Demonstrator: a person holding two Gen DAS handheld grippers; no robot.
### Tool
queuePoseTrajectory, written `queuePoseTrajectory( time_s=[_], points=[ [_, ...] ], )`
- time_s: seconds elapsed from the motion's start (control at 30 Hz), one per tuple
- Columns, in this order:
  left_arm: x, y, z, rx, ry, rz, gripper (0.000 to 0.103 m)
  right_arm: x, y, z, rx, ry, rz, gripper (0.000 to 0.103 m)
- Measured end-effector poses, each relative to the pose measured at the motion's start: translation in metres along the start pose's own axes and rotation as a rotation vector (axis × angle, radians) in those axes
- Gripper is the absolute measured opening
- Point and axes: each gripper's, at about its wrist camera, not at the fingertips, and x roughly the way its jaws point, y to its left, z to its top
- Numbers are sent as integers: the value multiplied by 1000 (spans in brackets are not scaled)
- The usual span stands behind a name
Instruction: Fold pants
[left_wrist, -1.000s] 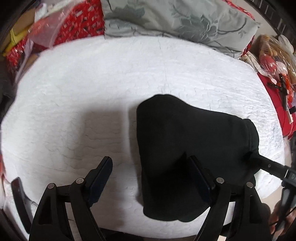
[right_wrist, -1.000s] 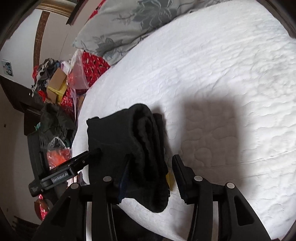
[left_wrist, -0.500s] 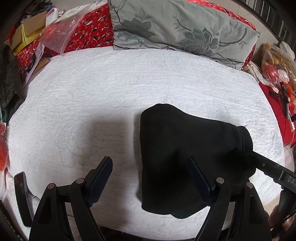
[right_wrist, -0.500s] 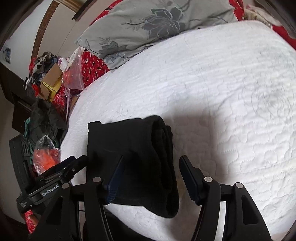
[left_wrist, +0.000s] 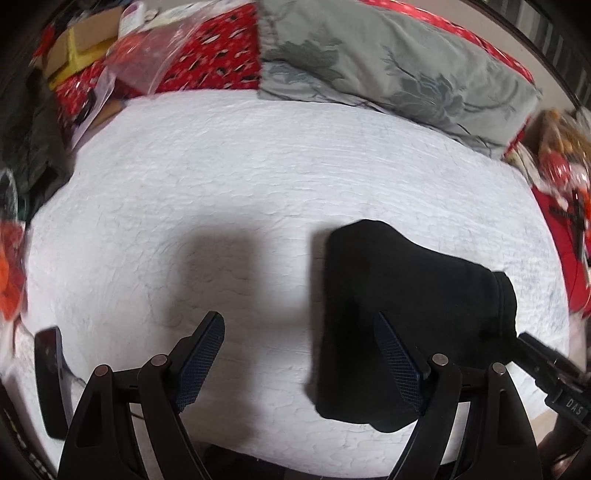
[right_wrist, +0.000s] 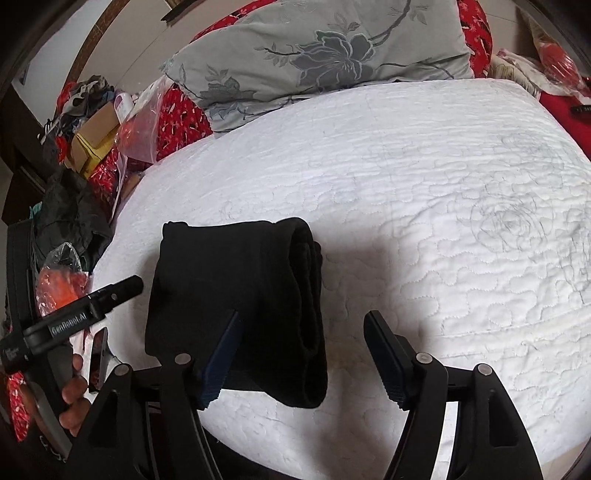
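Your pants (right_wrist: 236, 295) sit folded near the bed's (right_wrist: 406, 184) front edge, so both tools, left tool (left_wrist: 299, 354) and right tool (right_wrist: 301, 360), hang released; the right one's jaws have just been opening.

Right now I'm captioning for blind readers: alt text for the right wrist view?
Folded black pants lie on a white quilt, the right gripper open above them with nothing between its pads. A grey pillow sits behind.

The folded black pants (right_wrist: 236, 295) are thick matt fleecy cloth. The white bed cover (right_wrist: 424, 229) is quilted, puckered fabric. The grey floral pillow (right_wrist: 325, 51) looks smooth, and the clear bag (left_wrist: 147, 59) glossy plastic.
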Motion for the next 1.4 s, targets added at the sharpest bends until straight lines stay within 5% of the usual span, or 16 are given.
queuePoseTrajectory(
  time_s=[0.17,0.4,0.5,0.6,0.63,0.67,0.7,0.87,1.17,1.3,1.4],
  points=[
    [17,12,6,-42,62,-105,89,10,-7,6,53,31,53,71],
    [60,-7,11,67,159,-137,90,41,-17,13,110,97,105,72],
    [75,-11,15,60,189,-211,91,53,-16,14,87,122,132,71],
    [87,-9,18,22,238,-301,75,60,-12,13,40,118,128,58],
    [87,-9,20,17,231,-323,62,61,-10,12,33,118,142,41],
    [87,-9,20,21,234,-355,48,62,-8,13,28,126,162,41],
    [87,-10,21,23,236,-360,47,61,-5,13,17,125,153,40],
    [73,-12,24,23,193,-367,29,55,-9,15,53,115,182,32],
    [41,-2,70,3,95,-336,29,50,17,60,69,68,255,29],
    [48,1,92,-9,94,-255,33,66,41,97,54,39,256,29],
    [79,2,98,-13,130,-107,42,95,53,107,26,59,195,32]
  ],
)
